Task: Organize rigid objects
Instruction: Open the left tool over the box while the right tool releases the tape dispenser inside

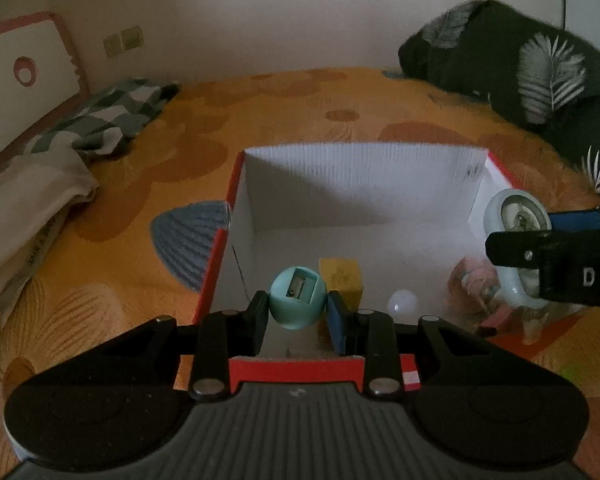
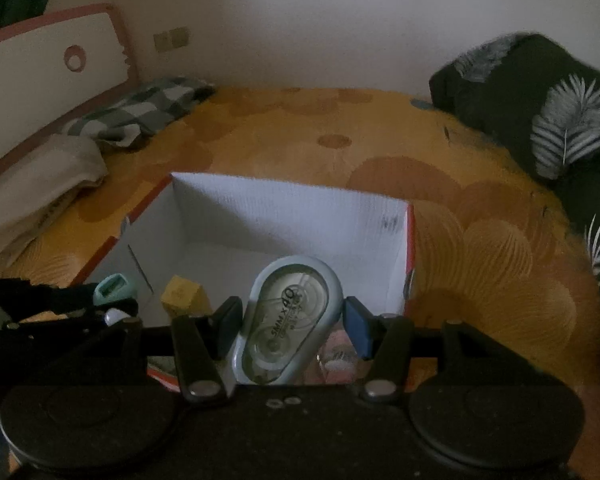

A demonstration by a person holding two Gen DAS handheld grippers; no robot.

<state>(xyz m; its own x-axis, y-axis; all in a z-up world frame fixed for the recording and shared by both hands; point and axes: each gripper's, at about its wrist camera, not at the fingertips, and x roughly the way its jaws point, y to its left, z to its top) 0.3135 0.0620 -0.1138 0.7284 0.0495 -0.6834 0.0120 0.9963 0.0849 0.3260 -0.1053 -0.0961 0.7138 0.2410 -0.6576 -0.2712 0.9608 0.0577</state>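
Over the white box point(image 1: 364, 184) on the bed, the left gripper point(image 1: 298, 312) has its jaws nearly together, pinching a teal pencil sharpener point(image 1: 297, 298). Farther right, the right gripper point(image 2: 290, 326) has its jaws half spread, clamping a correction tape dispenser point(image 2: 288, 320).

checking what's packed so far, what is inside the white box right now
A yellow block, a small white ball and pinkish items lie inside the box. The near floor is hidden behind the tools and what they hold.
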